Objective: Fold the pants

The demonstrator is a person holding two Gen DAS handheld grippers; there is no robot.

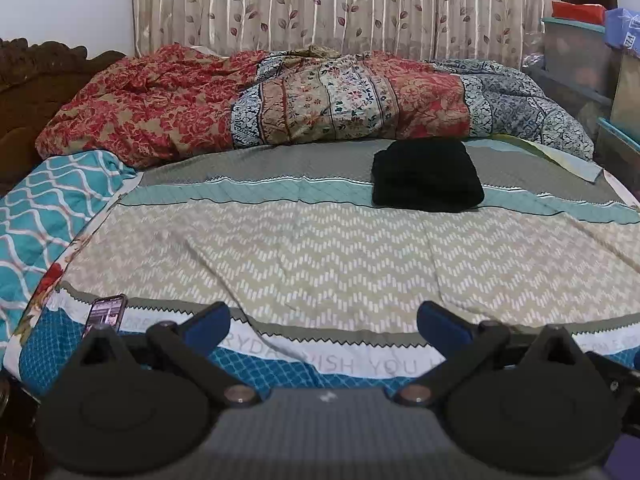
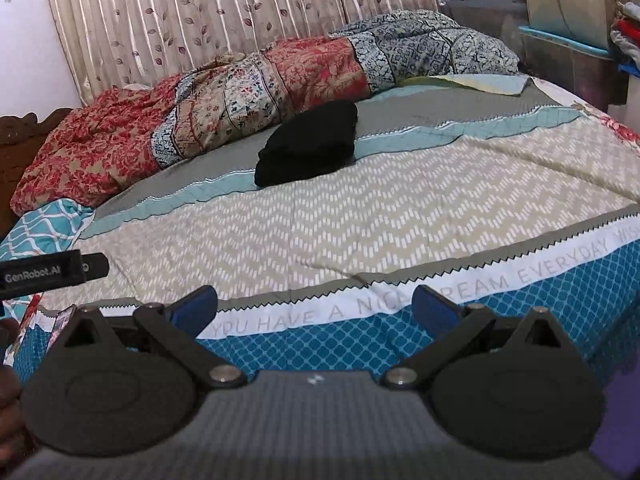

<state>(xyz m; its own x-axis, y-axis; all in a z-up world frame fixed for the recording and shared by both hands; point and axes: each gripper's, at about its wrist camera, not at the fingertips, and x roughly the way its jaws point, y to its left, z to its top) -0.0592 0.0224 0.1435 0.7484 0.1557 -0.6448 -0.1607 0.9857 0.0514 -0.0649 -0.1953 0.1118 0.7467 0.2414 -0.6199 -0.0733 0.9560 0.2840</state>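
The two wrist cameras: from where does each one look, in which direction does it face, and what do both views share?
Left wrist: sits on the left claw at the bed's near edge, facing straight across the bedspread toward the curtain; its own open blue fingers show.
Right wrist: sits on the right claw, facing across the bed at a slant; its open fingers show, and the left claw's body at the left edge.
Shared: the folded black pants, rumpled quilt, phone.

One folded pants (image 1: 427,176), one phone (image 1: 105,313)
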